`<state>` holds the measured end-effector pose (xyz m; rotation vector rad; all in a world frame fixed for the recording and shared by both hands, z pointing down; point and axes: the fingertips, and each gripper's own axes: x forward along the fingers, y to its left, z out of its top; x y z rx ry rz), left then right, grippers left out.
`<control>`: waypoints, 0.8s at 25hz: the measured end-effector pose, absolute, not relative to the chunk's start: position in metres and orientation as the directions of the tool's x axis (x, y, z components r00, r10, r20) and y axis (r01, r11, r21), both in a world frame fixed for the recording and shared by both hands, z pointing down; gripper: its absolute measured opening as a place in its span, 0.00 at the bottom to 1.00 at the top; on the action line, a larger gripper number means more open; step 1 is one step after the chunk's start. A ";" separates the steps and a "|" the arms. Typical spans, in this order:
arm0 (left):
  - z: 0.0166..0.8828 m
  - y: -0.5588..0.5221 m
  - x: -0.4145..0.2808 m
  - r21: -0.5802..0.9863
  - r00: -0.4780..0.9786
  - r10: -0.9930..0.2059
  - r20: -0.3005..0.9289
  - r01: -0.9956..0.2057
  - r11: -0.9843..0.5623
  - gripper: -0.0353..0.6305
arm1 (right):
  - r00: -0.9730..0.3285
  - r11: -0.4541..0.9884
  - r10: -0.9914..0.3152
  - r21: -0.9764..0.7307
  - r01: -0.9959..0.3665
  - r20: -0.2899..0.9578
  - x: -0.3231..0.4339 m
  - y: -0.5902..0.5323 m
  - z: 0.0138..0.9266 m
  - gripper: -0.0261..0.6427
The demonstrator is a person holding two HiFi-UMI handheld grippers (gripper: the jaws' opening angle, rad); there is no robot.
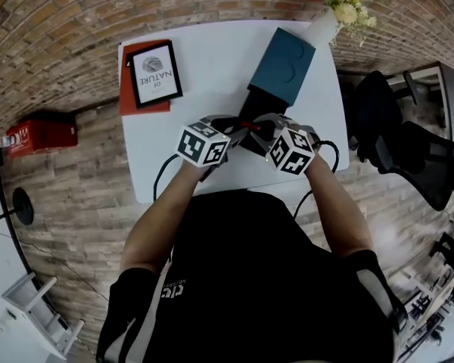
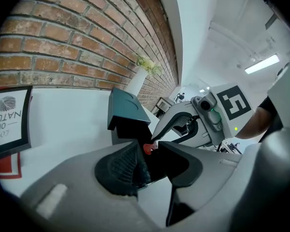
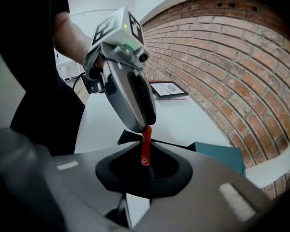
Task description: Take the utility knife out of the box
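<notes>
Utility knife (image 3: 145, 146) clamped in right gripper (image 3: 145, 167), left gripper (image 3: 141, 120) open at its far end

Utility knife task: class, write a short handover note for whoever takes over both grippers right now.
Left gripper: open and empty, close by the knife's far end.
Right gripper: shut on the red utility knife, holding it by one end.
Box: teal sleeve on the white table, with its black tray slid out toward the person.
Done: knife gripped, and it appears lifted off the tray.
Left: carry the knife clear of the box, probably to bare table.
</notes>
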<state>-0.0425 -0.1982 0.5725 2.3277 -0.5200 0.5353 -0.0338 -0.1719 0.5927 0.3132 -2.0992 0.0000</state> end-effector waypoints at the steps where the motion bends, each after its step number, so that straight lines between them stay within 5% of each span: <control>1: 0.571 -0.198 -0.042 0.528 0.836 -0.220 0.504 -0.499 -0.687 0.27 | -0.501 0.965 -0.229 0.129 -0.227 0.835 -0.035 -0.173 0.589 0.12; 7: 0.563 -0.199 -0.039 0.528 0.842 -0.238 0.483 -0.498 -0.688 0.15 | -0.536 0.961 -0.262 0.163 -0.225 0.803 -0.039 -0.175 0.573 0.12; 20: 0.528 -0.195 -0.016 0.464 0.855 -0.285 0.432 -0.482 -0.743 0.07 | -0.577 0.919 -0.368 0.193 -0.343 0.729 -0.006 -0.171 0.544 0.12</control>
